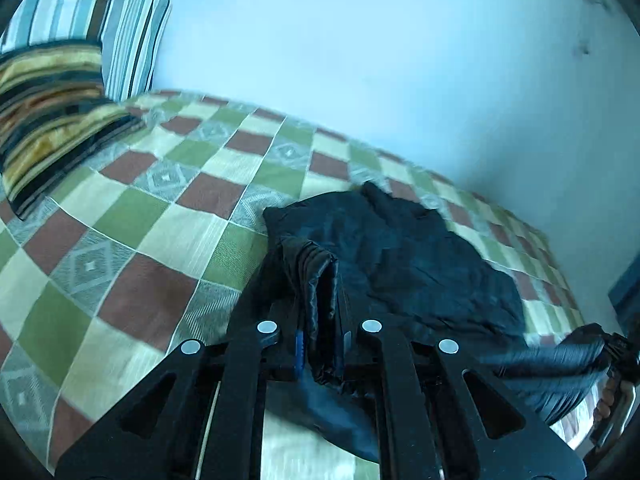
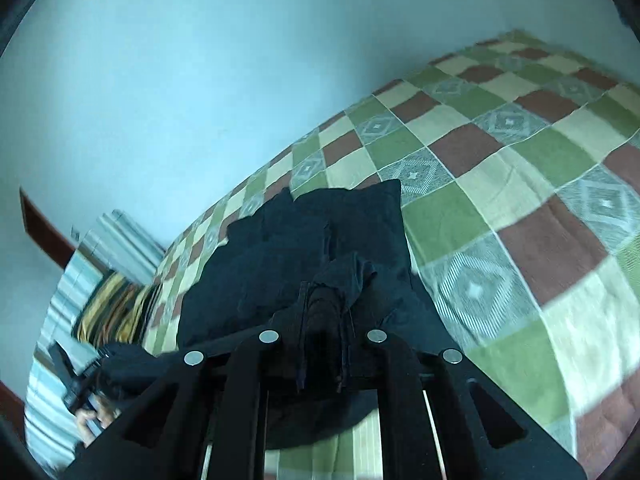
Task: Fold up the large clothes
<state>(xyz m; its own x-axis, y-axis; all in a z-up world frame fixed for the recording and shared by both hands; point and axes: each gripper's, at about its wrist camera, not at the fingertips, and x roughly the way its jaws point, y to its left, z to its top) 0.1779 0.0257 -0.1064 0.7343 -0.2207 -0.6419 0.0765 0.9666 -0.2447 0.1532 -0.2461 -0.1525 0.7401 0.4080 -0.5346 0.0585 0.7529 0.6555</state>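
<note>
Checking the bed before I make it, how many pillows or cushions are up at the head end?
2: a blue-striped pillow upright against the wall, and a yellow-and-black striped cushion lying before it. Others may be hidden.

Checkered bed (image 1: 168,208) bearing dark garment (image 1: 400,248) and striped pillows (image 1: 52,112).

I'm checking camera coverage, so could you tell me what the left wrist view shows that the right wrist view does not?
Only the left wrist view shows the left gripper pinching a bunched edge of the garment up close, with the pillows large. Only the right wrist view shows the right gripper shut on its own bunch of cloth. Both show the garment lying on the checked bedspread against the wall.
</note>
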